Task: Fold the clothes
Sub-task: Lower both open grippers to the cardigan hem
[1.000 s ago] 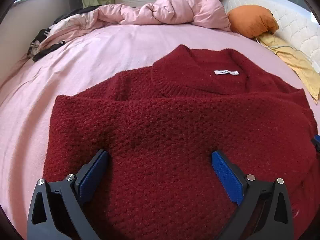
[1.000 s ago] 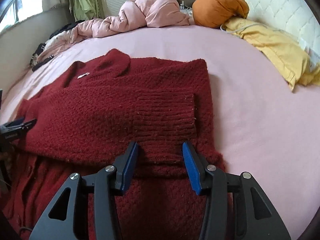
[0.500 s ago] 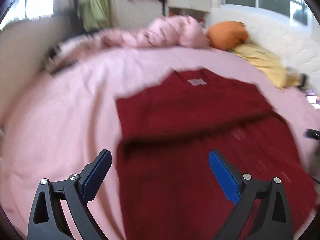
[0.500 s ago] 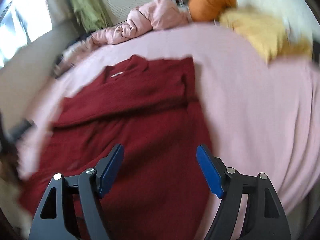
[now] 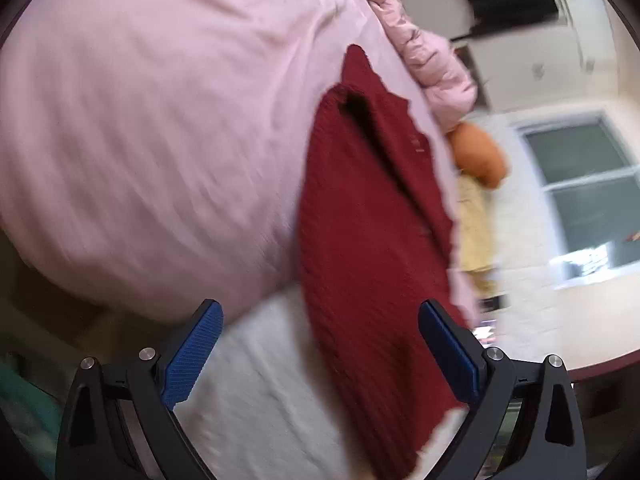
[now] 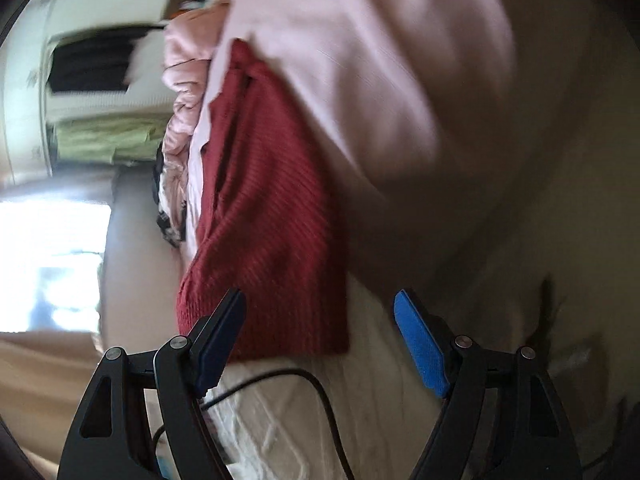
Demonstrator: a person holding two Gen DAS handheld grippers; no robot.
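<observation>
Left wrist view, blurred and rolled sideways: the left gripper point(image 5: 320, 354) stands with its blue pads spread wide, nothing clamped between them. Just past the fingertips the red sweater point(image 5: 360, 220) lies folded on the pink bedsheet point(image 5: 160, 128), its lower edge hanging over the bed's white quilted side point(image 5: 256, 392). Farther off sit a pink duvet point(image 5: 432, 68) and an orange pillow point(image 5: 478, 152).

Right wrist view, also tilted: the right gripper point(image 6: 320, 338) has just been opening and holds nothing; the sweater point(image 6: 268, 208) lies beyond its left pad, a black cable point(image 6: 312, 392) nearer.
</observation>
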